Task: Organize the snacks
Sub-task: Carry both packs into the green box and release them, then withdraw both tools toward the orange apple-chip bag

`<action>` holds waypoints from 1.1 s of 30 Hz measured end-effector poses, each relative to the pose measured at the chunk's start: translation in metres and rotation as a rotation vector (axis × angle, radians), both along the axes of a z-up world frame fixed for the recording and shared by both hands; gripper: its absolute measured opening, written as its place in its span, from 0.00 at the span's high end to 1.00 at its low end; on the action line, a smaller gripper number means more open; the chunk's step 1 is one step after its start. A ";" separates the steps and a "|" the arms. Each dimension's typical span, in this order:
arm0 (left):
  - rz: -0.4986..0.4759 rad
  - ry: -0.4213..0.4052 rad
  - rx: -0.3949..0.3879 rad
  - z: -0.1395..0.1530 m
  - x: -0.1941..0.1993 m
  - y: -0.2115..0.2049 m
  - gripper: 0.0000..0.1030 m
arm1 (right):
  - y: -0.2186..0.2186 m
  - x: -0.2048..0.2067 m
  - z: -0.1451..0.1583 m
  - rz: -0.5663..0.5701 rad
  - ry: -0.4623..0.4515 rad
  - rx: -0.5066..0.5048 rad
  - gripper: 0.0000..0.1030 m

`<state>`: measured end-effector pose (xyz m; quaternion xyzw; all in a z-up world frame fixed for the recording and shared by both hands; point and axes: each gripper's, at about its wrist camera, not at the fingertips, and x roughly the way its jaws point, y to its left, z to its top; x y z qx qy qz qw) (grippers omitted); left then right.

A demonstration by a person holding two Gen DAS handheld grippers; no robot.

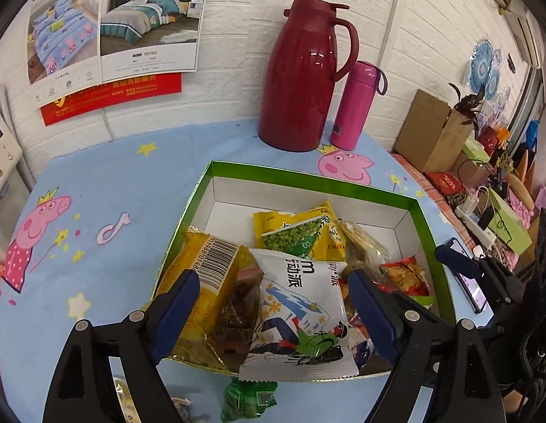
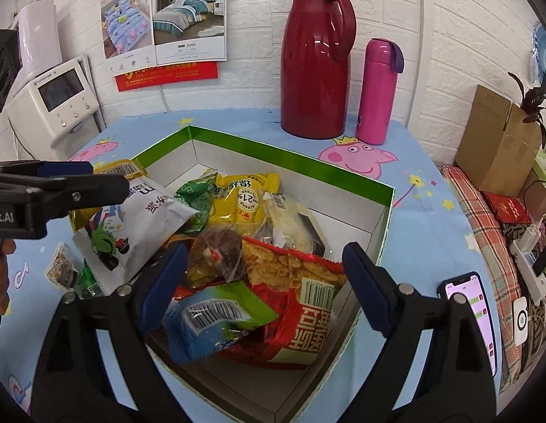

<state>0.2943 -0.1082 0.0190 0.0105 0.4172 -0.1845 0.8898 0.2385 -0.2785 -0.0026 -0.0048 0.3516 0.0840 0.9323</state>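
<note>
Both grippers (image 1: 273,303) (image 2: 264,278) spread, over box (image 1: 310,180)

Left wrist view: looks forward and down between its tongs (image 1: 273,312), close above the near-left edge of the green box (image 1: 310,179).
Right wrist view: looks forward and down between its tongs (image 2: 264,283), close over the box's near-right corner (image 2: 387,211).
Facing: both toward the far brick wall (image 1: 237,35).
Shared: box, red jug (image 1: 303,77), pink flask (image 2: 377,91), worktop (image 1: 107,183).
</note>
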 end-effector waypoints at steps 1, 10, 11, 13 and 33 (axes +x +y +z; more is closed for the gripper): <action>0.001 -0.001 0.000 0.001 -0.002 0.001 0.14 | 0.000 -0.002 0.001 0.001 0.000 0.003 0.12; 0.002 -0.033 -0.004 0.024 -0.036 0.008 0.14 | 0.008 -0.037 0.031 0.025 -0.051 0.001 0.11; -0.001 -0.039 -0.003 0.028 -0.041 0.009 0.14 | 0.009 -0.042 0.035 0.029 -0.061 0.000 0.11; -0.003 -0.053 -0.001 0.035 -0.052 0.011 0.14 | 0.012 -0.053 0.044 0.035 -0.078 -0.005 0.08; -0.093 -0.021 0.072 0.059 -0.208 0.084 0.14 | 0.028 -0.209 0.117 0.275 -0.074 -0.057 0.08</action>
